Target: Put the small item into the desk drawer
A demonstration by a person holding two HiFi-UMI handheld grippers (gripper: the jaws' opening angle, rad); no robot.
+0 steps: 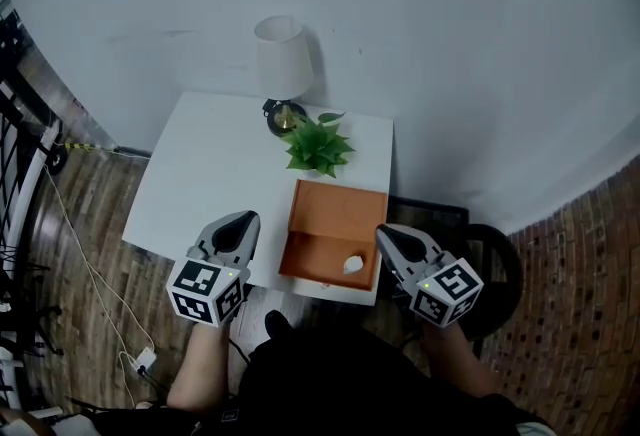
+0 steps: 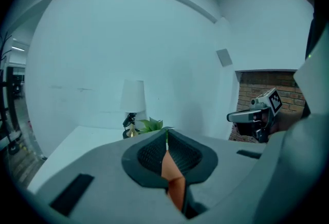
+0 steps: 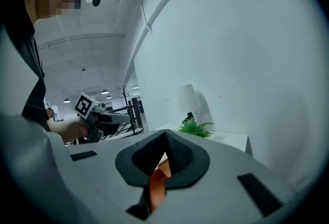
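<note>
An orange desk drawer [image 1: 330, 214] stands pulled out at the front right of the white desk [image 1: 220, 174]. A small white item [image 1: 353, 264] lies inside it near the front right corner. My left gripper [image 1: 238, 221] hovers over the desk's front edge, just left of the drawer, shut with nothing between its pads. In the left gripper view its jaws meet at the tips [image 2: 165, 130]. My right gripper [image 1: 388, 234] hangs at the drawer's right front corner, close to the item, also shut and holding nothing [image 3: 165, 133].
A white table lamp [image 1: 281, 59] and a small green plant [image 1: 318, 146] stand at the back of the desk against the white wall. A dark chair [image 1: 490, 264] sits right of the desk. A cable and plug block [image 1: 143, 359] lie on the wooden floor at left.
</note>
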